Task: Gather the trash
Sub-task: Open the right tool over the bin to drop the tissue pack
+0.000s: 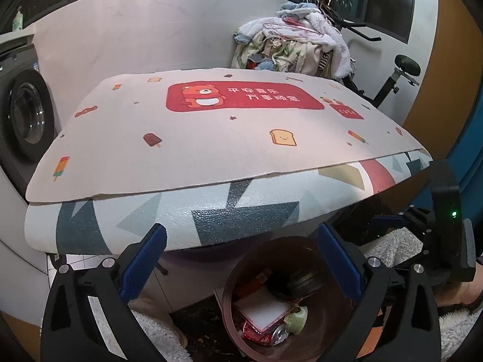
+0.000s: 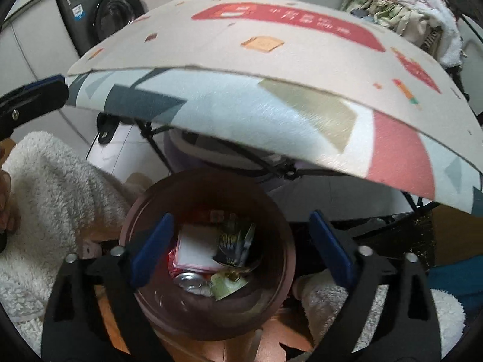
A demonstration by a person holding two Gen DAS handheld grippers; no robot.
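Note:
A round brown trash bin [image 2: 271,295] stands on the floor below the table's front edge; it also shows in the left wrist view [image 1: 326,331]. Inside lie a crushed red can [image 2: 190,280], a white card [image 2: 196,247], a dark wrapper [image 2: 238,241] and a green cup [image 2: 225,285]. My right gripper [image 2: 241,247] is open and empty, right above the bin's mouth. My left gripper [image 1: 241,262] is open and empty, above the bin's near left side, at table-edge height. The right gripper's body [image 1: 446,226] shows at the right of the left wrist view.
A table [image 1: 187,226] with a patterned cover carries a pink mat [image 1: 211,138] with a red bear panel. A washing machine [image 1: 27,114] stands left. A pile of laundry [image 1: 295,45] and an exercise bike [image 1: 392,81] stand behind. Fluffy white sleeves [image 2: 45,199] flank the bin.

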